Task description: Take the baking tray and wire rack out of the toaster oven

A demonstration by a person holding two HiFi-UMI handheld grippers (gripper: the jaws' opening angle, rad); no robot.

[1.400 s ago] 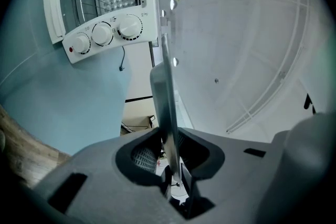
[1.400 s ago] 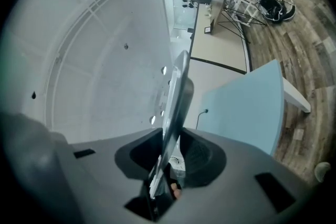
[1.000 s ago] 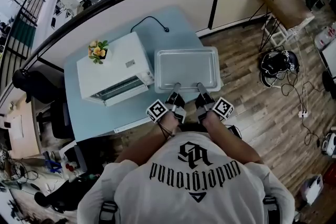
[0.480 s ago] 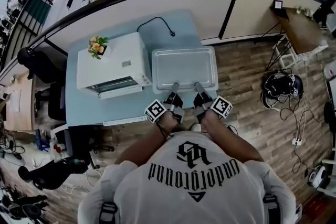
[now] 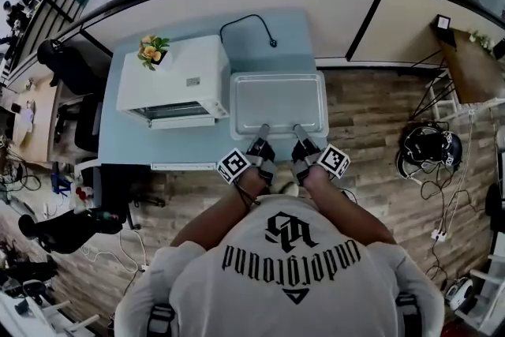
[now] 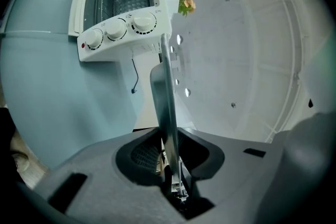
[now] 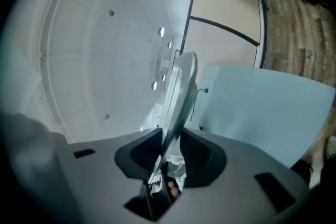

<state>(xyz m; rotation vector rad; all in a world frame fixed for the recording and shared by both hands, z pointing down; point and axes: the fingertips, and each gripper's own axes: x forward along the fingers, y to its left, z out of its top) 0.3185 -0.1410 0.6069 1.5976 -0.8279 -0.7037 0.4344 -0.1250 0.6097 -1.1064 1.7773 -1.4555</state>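
Observation:
A silver baking tray (image 5: pixel 278 102) lies flat over the right part of the light-blue table (image 5: pixel 130 142), right beside the white toaster oven (image 5: pixel 173 79). I cannot tell whether it rests on the table. My left gripper (image 5: pixel 263 129) and my right gripper (image 5: pixel 298 129) are each shut on its near rim. In the left gripper view the rim (image 6: pixel 165 97) runs edge-on between the jaws of my left gripper (image 6: pixel 169 149). It does the same (image 7: pixel 181 92) at my right gripper (image 7: pixel 170 149). The oven (image 6: pixel 121 8) stands with its door down, and thin bars show inside.
A small potted flower (image 5: pixel 152 49) sits on the oven's top. A black cable (image 5: pixel 251 18) trails across the table behind the tray. A curved partition wall (image 5: pixel 331 4) borders the table's far side. Wooden floor (image 5: pixel 379 114) lies to the right.
Both grippers have carried the tray a little to the left, from overhanging the table's right edge to squarely beside the oven. The head view has swung round.

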